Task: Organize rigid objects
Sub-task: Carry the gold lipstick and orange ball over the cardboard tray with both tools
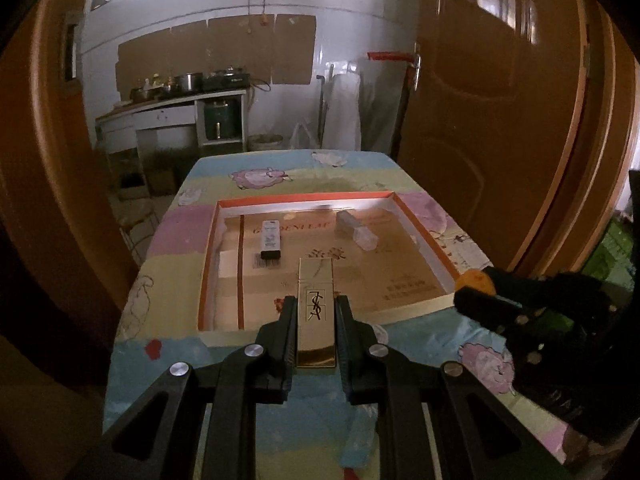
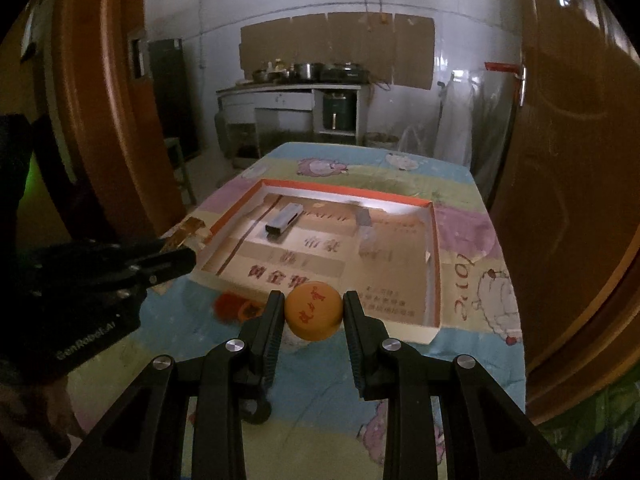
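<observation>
Left gripper (image 1: 316, 312) fingers clamp the gold lipstick case (image 1: 315, 312) lengthwise; right gripper (image 2: 313, 312) fingers pinch the orange disc (image 2: 314, 311); both hang near the shallow box (image 1: 424, 224), likely bound inside.

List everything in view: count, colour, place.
gold lipstick case: 1, gold, clamped in left claw over the tray's near edge
orange ball: 1, orange with red characters, clamped in right claw at the tray's near edge
cardboard tray: 1, orange-rimmed, on tablecloth
white tube with black cap: 1, inside tray, left
clear bottle: 1, translucent, inside tray, right
tablecloth: 1, pastel cartoon print
left claw: black
right claw: black
</observation>
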### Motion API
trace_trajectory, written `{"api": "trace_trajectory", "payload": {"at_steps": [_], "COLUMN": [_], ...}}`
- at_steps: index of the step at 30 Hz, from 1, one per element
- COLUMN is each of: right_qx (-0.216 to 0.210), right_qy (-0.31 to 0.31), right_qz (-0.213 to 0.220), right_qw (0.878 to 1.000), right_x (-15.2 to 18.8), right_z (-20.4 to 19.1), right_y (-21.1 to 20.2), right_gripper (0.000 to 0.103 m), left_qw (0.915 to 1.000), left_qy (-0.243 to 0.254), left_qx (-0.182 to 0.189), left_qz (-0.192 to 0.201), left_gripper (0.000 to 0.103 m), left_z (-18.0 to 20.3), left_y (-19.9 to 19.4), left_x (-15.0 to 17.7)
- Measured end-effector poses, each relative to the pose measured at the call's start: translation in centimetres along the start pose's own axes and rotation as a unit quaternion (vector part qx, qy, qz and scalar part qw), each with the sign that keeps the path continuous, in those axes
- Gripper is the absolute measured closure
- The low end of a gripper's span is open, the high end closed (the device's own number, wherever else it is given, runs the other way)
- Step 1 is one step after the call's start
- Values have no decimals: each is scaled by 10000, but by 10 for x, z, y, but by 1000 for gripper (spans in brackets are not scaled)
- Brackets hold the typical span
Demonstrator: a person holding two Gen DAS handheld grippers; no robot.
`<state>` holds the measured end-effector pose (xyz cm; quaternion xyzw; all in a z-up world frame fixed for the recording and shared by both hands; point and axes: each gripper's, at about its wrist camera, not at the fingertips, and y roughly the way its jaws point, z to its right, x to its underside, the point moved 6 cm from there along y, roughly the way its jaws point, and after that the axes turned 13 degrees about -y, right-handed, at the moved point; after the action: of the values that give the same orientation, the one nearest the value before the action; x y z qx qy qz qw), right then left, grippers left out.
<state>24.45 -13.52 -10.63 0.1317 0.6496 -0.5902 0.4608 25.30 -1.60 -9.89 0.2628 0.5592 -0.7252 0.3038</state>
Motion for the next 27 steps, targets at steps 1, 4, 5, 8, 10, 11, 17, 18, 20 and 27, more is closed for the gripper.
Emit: {"api": "trace_trajectory", "payload": {"at_steps": [1,4,5,8,10,11,17,18,20,27], "right_qx": [-11,-67,-82,-116,-130,-129,-101,-96,-116,-66], "right_qy": [12,71,86,140,192,221,409,455,538,613], "right_qz": [-11,-72,-90,-140,-182,-206,-373,-407,-447,-622], "right_qw": [10000,9999,9999,9997,9996,9995,9984,9981,9975,9962], "right_x": [-1,-9,-11,-17,-21,-23,-28,-28,-28,-24], "right_z": [3,10,12,19,25,28,47,51,57,71], "right_y": [2,11,13,22,29,33,56,61,68,93], "right_gripper": [73,73,73,73,73,73,73,73,73,73], "left_qw": [10000,9999,9998,9995,9992,9990,9975,9972,9965,9940], "left_qy": [1,-9,-29,-95,-164,-208,-381,-404,-417,-419], "left_qx": [0,-6,1,9,31,48,4,14,22,65], "left_qz": [-29,-159,-201,-294,-359,-405,-592,-625,-723,-1009], "left_gripper": [85,85,85,85,85,85,85,85,85,85], "left_z": [0,1,1,-1,-1,-1,-6,-7,-7,-4], "left_y": [3,15,19,30,37,41,65,67,75,99], "left_x": [-1,-6,-9,-15,-19,-21,-31,-32,-33,-29]}}
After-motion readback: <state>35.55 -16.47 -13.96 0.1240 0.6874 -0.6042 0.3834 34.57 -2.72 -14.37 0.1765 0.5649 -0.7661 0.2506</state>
